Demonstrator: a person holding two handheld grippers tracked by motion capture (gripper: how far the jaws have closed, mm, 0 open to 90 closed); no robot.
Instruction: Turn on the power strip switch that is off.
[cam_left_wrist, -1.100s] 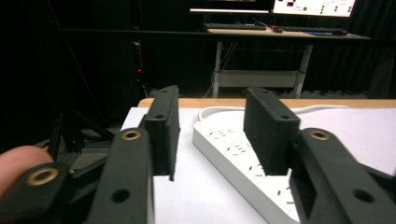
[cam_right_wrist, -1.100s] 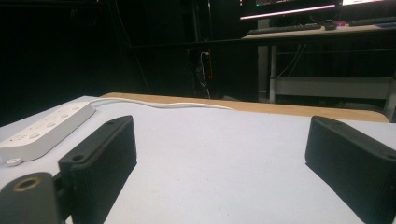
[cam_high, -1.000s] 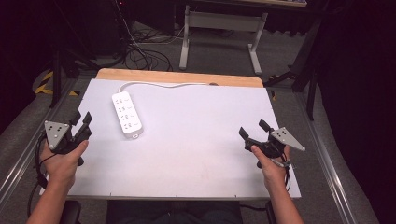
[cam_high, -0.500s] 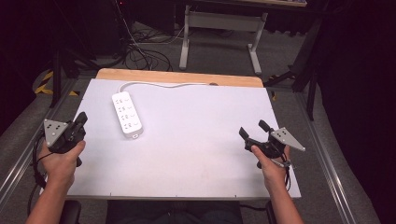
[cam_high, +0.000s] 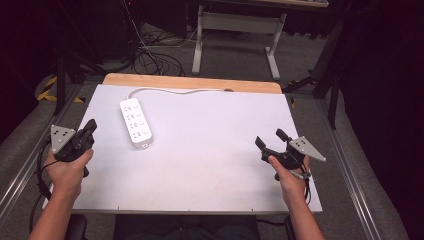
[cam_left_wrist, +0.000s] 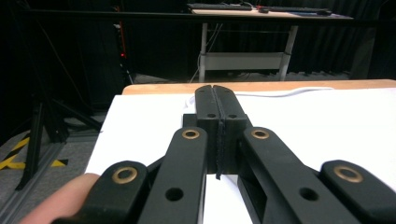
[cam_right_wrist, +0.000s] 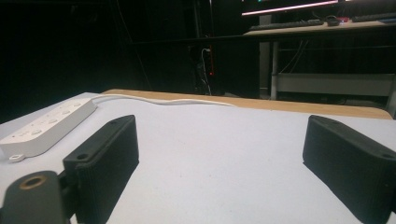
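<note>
A white power strip (cam_high: 136, 122) lies on the white tabletop (cam_high: 210, 155) at the back left, and its white cable (cam_high: 175, 91) runs along the wooden far edge. My left gripper (cam_high: 90, 127) sits at the table's left edge, left of the strip, shut with nothing in it. In the left gripper view its jaws (cam_left_wrist: 215, 95) are pressed together. My right gripper (cam_high: 270, 138) rests near the front right and stands open and empty. Its pads (cam_right_wrist: 108, 156) are wide apart, with the power strip (cam_right_wrist: 46, 125) far off to the left.
Metal rails run along both sides of the table. Behind it stands a desk frame (cam_high: 235, 30) on grey floor with loose cables (cam_high: 150, 57). Dark stands and curtains surround the area.
The left gripper's jaws stood slightly apart a second ago and are now closed together, empty. Both hands have stayed where they were. The right gripper is unchanged.
</note>
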